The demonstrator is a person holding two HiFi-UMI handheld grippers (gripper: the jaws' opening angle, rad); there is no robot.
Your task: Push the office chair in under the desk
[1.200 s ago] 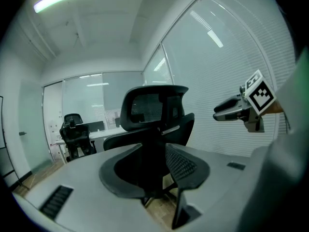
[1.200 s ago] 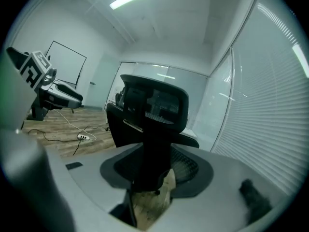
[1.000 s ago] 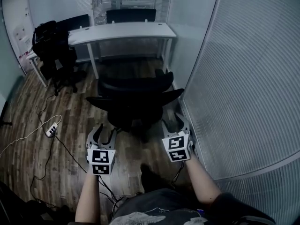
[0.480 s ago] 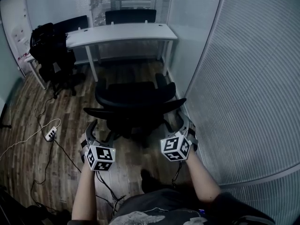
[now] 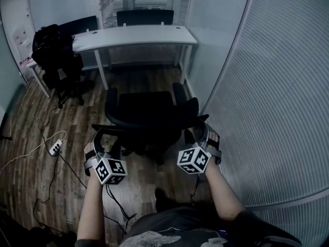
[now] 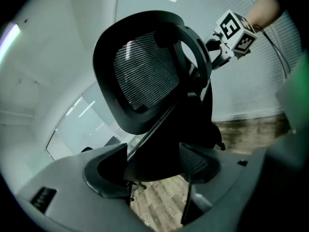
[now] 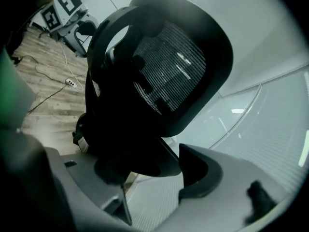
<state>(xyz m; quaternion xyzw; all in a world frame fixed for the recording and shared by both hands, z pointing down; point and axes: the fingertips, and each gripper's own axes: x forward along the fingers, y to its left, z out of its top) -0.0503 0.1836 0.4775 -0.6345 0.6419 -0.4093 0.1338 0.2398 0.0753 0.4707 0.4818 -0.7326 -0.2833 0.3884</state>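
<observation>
Plainly: chair back unclamped, narrow run to the surface

Office chair (image 5: 146, 112) stands on the wood floor (image 5: 31, 117), well short of the white surface (image 5: 133, 35). Its seat faces the surface and it sits near the glass partition (image 5: 267, 86) on the right.

Left gripper (image 5: 105, 138) and right gripper (image 5: 198, 133) sit at the two ends of the backrest rim (image 5: 149, 125). Both sets of jaws have just been opening and stand wide apart. The rim lies between them, not clamped.

Risks, as judged:
- With nothing gripped, an uneven shove could swivel the chair and let a rim end slip out of the jaws.
- A drift right would scrape the partition or strike the surface's right leg (image 5: 182, 60).
- The armrests (image 5: 179, 92) may catch the surface's front edge if they ride too high.
</observation>
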